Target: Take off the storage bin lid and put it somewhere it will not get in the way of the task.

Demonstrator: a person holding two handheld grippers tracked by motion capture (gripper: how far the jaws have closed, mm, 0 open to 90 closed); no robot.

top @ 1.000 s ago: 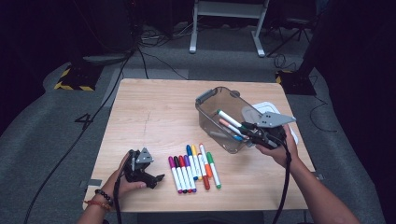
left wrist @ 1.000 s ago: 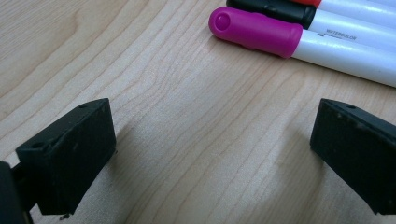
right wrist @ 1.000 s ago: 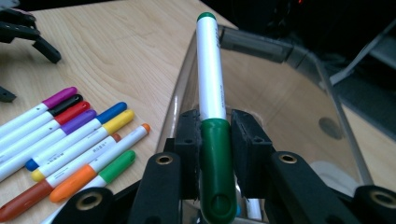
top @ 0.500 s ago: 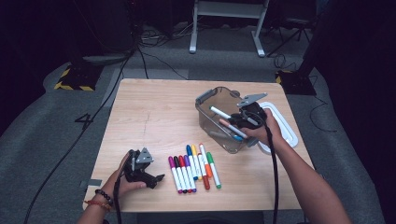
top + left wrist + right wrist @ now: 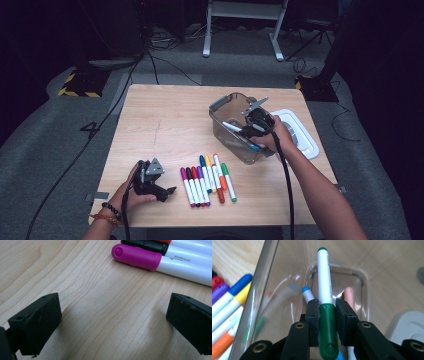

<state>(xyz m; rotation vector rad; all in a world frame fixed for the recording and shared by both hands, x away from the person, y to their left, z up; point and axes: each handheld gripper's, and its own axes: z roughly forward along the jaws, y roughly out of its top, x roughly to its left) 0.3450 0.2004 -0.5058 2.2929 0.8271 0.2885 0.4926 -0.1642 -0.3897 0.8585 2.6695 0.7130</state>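
- Clamping down on a dark green marker [image 5: 327, 322], the right gripper [image 5: 327, 315] has its jaws tight on the cap end, the white barrel poking forward over the clear bin [image 5: 235, 131].
- Inside the bin, a light blue-capped marker [image 5: 308, 295] and a pinkish one [image 5: 348, 294] lie on the floor just under the held pen; more may hide behind the glare, hard to say.
- Right of the bin, touching its far side in the high view, sits the white lid [image 5: 302, 134].
- Left of the bin, on the wooden table [image 5: 165, 120], lies the row of markers [image 5: 207, 179]: seven by my count, pink, black, purple, blue, yellow, orange-red, green.
- Well left of the bin, the left gripper [image 5: 167, 192] rests on the table with jaws wide apart and nothing between them; the pink-capped marker [image 5: 136, 257] lies just ahead of it.
- Count so far: two grippers, one bin, one lid, seven pens in the row, one in the jaws, at least two in the bin.
- Risk watch: the grip is on the cap alone, so the barrel could pull free or swing.
- Letting go too high or off-centre could bounce the pen off the rim and onto the table.
- A knock from the hand could shove the light bin into the lid.
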